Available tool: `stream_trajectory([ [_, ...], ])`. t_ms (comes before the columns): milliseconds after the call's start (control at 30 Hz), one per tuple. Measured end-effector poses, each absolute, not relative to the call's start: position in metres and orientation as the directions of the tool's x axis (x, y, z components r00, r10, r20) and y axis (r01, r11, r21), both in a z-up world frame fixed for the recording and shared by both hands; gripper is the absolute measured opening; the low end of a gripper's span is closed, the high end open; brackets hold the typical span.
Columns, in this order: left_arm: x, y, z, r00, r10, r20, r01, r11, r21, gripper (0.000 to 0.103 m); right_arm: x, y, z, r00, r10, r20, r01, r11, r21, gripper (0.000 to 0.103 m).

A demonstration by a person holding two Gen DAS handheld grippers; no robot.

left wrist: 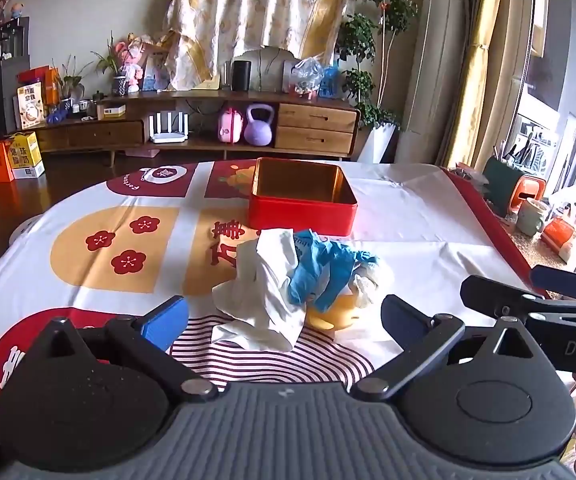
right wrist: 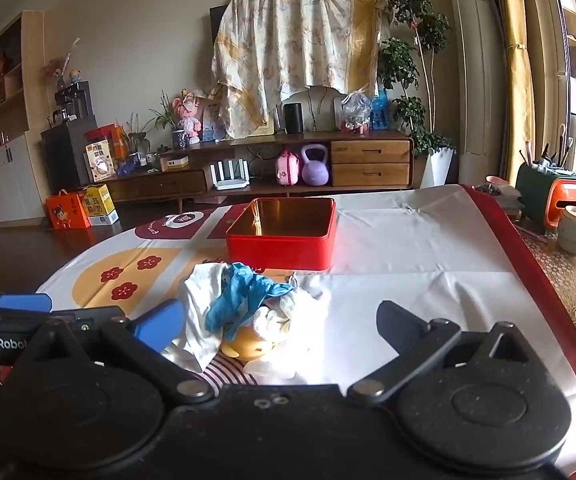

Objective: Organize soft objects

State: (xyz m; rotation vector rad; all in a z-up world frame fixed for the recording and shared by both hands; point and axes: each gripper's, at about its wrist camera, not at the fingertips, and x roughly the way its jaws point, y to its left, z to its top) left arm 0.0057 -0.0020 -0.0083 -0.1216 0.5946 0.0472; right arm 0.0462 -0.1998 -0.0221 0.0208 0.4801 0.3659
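A pile of soft things lies on the table: a white cloth point(left wrist: 262, 296), a blue glove point(left wrist: 324, 270) on top, a yellow soft toy point(left wrist: 334, 314) under them and a pale lacy piece point(left wrist: 368, 280). The pile also shows in the right wrist view: cloth point(right wrist: 200, 304), glove point(right wrist: 244, 296), toy point(right wrist: 248, 346). An open red tin box point(left wrist: 302, 196) point(right wrist: 282, 234) with a gold inside stands empty just behind the pile. My left gripper point(left wrist: 284, 320) is open, just short of the pile. My right gripper point(right wrist: 280, 328) is open around its near side. Each shows in the other's view.
The table wears a white, red and yellow cloth point(left wrist: 120, 248). A mug point(right wrist: 574, 228) and an orange-and-green holder point(right wrist: 552, 196) stand at the right on a lace-covered surface. A wooden sideboard point(right wrist: 272, 164) stands far behind, across open floor.
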Motion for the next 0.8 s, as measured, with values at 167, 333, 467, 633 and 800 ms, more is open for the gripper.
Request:
stream_trajectory([
  [167, 0.0064, -0.0007, -0.0100, 0.824, 0.006, -0.566, -0.081, 0.991, -0.107, 0.103, 0.0467, -0.1997, -0.0234, 0.822, 0.348, -0.450, -0.338, 0.935, 0.107, 0.103],
  [333, 0.0062, 0.0009, -0.0115, 0.823, 0.002, -0.568, -0.083, 0.990, -0.116, 0.103, 0.0458, -0.1999, -0.0246, 0.824, 0.345, -0.449, -0.336, 0.936, 0.103, 0.103],
  [467, 0.0055, 0.0010, -0.0109, 0.826, 0.002, -0.564, -0.083, 0.990, -0.118, 0.103, 0.0457, -0.2006, -0.0263, 0.828, 0.338, -0.448, -0.327, 0.939, 0.105, 0.103],
  [633, 0.0043, 0.0026, -0.0106, 0.828, -0.005, -0.561, -0.083, 0.988, -0.131, 0.103, 0.0472, -0.2001, -0.0250, 0.828, 0.336, -0.449, -0.325, 0.940, 0.106, 0.102],
  [800, 0.0036, 0.0039, -0.0098, 0.831, -0.013, -0.555, -0.081, 0.986, -0.145, 0.103, 0.0476, -0.1996, -0.0242, 0.828, 0.336, -0.449, -0.324, 0.940, 0.106, 0.102],
])
